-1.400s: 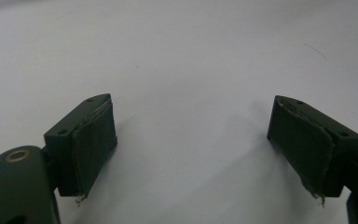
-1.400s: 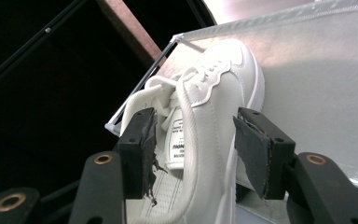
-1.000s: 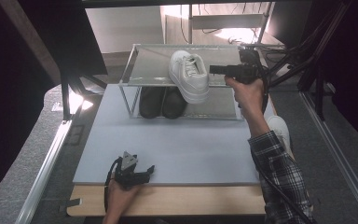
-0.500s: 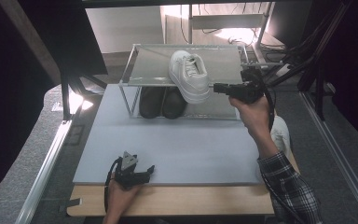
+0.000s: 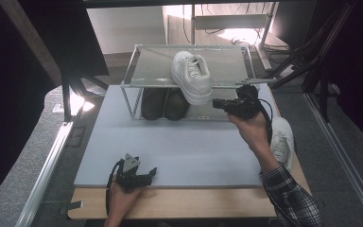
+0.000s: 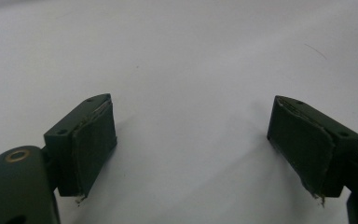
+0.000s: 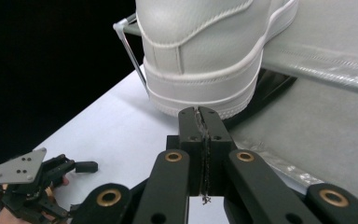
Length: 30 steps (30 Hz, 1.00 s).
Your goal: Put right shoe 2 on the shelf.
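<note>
Right tongs (image 5: 217, 103): my pads are pressed flat together with nothing between them (the jaws have just been closing); the tips sit just below and in front of the heel of the white shoe (image 5: 192, 75), not clearly touching it.
Right tongs, own view (image 7: 204, 112): the heel of the white shoe (image 7: 200, 51) looms at 12 o'clock, close above my shut tips.
Left tongs (image 5: 144, 176): jaws spread wide, empty, resting low on the desk (image 5: 179, 146) at 7 o'clock of the high view.
Left tongs, own view (image 6: 193, 140): bare grey surface between my two pads (image 6: 91, 144).
White shoe: on the top shelf of the wire rack (image 5: 137, 78), its heel jutting past the front edge toward me.
Edges: the rack's front rail runs right under the heel; the desk's near edge lies just behind my left hand (image 5: 120, 201).
Open room: the broad middle of the desk, between rack and left tongs.
Around: a dark pair of shoes (image 5: 164, 103) on the lower level at 10 o'clock of my right tongs; another white shoe (image 5: 282, 139) at 4 o'clock, off the desk's right edge beside my forearm.
</note>
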Tool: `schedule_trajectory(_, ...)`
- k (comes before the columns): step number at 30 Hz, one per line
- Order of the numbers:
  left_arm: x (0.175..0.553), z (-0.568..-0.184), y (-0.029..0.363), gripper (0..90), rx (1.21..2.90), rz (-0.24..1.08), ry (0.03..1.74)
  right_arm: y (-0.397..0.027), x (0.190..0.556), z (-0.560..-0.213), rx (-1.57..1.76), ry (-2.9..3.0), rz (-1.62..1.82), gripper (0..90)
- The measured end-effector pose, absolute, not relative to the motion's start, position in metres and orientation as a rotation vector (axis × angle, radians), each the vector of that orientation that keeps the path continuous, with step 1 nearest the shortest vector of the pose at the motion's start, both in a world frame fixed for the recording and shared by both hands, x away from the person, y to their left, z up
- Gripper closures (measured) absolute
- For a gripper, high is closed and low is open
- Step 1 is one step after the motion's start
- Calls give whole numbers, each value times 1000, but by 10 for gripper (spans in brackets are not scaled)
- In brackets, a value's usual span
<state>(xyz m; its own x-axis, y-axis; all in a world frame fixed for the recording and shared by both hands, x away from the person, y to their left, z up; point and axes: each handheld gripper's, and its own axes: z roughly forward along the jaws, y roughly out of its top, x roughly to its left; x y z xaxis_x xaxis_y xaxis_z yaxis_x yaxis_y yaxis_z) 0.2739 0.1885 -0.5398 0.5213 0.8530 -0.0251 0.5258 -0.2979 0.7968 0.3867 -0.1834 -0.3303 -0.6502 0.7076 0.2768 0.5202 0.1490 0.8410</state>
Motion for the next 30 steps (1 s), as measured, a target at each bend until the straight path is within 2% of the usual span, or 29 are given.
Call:
schedule_trajectory(12,274,-540,189,149,1974,527,1124,-170,394,-343,1214,2253,1485,899)
schedule_trajectory(30,274,-540,188,149,1973,527,1123,-153,408,-345,1236,2244,1495,900)
